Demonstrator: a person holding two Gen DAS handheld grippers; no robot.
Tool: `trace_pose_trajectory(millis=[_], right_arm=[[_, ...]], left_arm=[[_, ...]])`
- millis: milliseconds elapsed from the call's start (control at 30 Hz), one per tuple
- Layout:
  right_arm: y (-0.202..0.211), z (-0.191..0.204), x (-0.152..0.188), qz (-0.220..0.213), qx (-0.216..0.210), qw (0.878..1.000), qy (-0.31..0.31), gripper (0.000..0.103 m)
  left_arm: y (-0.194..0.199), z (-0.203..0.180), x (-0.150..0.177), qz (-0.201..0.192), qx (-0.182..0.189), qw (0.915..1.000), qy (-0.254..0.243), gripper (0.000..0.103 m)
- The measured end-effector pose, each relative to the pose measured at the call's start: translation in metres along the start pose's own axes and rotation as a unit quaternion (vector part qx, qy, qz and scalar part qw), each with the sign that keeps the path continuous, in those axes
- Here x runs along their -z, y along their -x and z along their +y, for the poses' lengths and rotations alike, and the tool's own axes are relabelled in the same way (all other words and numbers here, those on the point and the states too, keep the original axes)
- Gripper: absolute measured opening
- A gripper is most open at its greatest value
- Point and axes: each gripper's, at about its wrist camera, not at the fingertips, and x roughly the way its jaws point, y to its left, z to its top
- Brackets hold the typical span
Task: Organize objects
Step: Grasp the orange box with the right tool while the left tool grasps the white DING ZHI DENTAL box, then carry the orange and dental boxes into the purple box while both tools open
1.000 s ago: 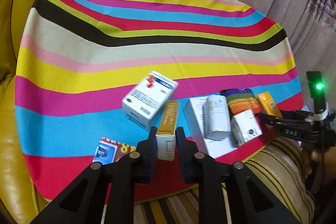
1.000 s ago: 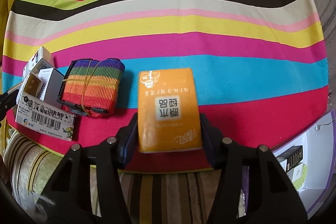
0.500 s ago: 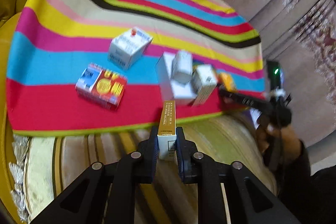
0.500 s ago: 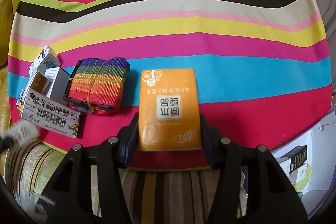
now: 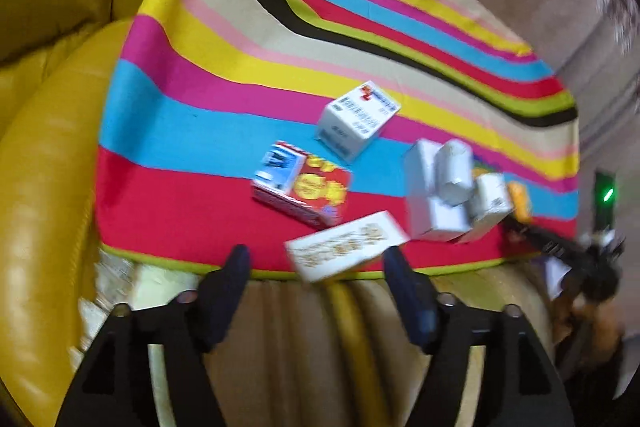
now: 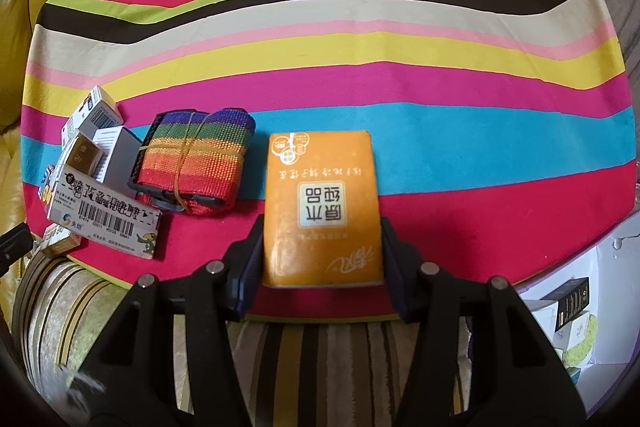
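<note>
Left wrist view, blurred: left gripper (image 5: 316, 263) released, jaws just opened wide, a slim white-and-gold carton (image 5: 347, 245) between them at lower centre, touching neither pad. Long axis of that carton running lower left to upper right, broad printed face up, near end over the lime-green hem of the striped cloth (image 5: 224, 99); whether resting or in the air, cannot tell. Just above, a flat red-and-blue candy box (image 5: 302, 183), glossy card, long axis slanting down to the right. Further up, a white cube-like carton (image 5: 358, 119) on one corner-turned footing. At right, a huddle of white cartons (image 5: 448, 195), edges soft with blur.

Right wrist view, sharp: right gripper (image 6: 322, 263) clenched on an orange tissue pack (image 6: 322, 207), pads pressing both long sides near the lower end. Pack rectangular, soft glossy film, long axis straight up the frame, print upside down, far end over the blue stripe. Left of it, well apart, a rolled rainbow webbing strap (image 6: 196, 163) with a rubber band and black buckle, coarse woven ribbing. Further left, a white barcode carton (image 6: 106, 223) lying slantwise against stacked small boxes. Woven cloth smooth, covering the surface.
</note>
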Motion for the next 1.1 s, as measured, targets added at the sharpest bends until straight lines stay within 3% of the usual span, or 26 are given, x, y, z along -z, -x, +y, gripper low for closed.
trace_pose_trajectory(millis=[67,233,333,567,667,867,1100], right_arm=[[0.003,-0.001,0.002,-0.002,-0.001,1.000,0.000,0.056],[0.012,-0.002,0.005,-0.013,-0.003,1.000,0.002,0.056],[0.017,-0.005,0.010,-0.018,-0.006,1.000,0.001,0.056],[0.032,-0.008,0.017,-0.036,-0.010,0.999,0.003,0.056],[0.036,-0.013,0.022,-0.039,-0.016,0.999,-0.001,0.056],[0.037,-0.018,0.023,-0.040,-0.026,0.999,-0.009,0.056],[0.047,-0.027,0.033,-0.046,-0.025,0.999,-0.015,0.056]], left_arm=[[-0.005,-0.014,0.003,-0.001,-0.004,0.9997,0.023,0.084],[-0.026,-0.029,0.002,0.016,-0.052,0.9959,0.072,0.084],[-0.029,-0.034,-0.006,0.004,-0.085,0.9925,0.087,0.084],[-0.052,-0.047,-0.017,0.031,-0.142,0.9863,0.078,0.084],[-0.065,-0.048,-0.018,0.056,-0.144,0.9855,0.071,0.084],[-0.070,-0.055,-0.019,0.052,-0.174,0.9819,0.054,0.083],[-0.037,-0.075,0.002,0.003,-0.163,0.9851,0.056,0.083]])
